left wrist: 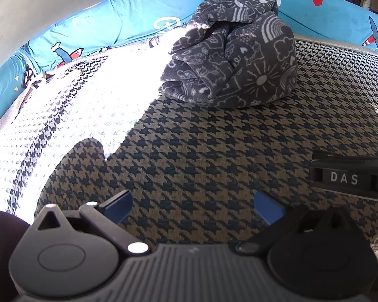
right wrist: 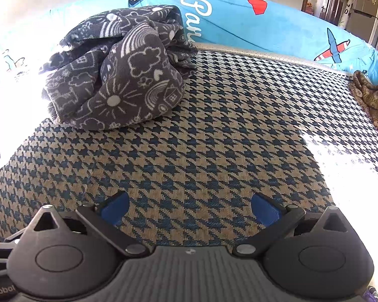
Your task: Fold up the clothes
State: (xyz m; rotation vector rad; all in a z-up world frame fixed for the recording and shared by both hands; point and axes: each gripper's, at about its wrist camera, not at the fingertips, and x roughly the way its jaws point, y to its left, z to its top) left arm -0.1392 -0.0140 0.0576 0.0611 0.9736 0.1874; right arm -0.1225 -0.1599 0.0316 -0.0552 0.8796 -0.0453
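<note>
While both grippers gape, crumpled grey garment [left wrist: 229, 52] ahead, seemingly untouched.

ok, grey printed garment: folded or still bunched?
Bunched. The grey printed garment sits in a rumpled heap on the houndstooth cover, with no flat, squared folds. Both grippers are open and clear of it.

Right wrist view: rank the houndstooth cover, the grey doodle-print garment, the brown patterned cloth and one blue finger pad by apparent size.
1. houndstooth cover
2. grey doodle-print garment
3. brown patterned cloth, cut off by the frame edge
4. blue finger pad, enlarged by nearness
</note>
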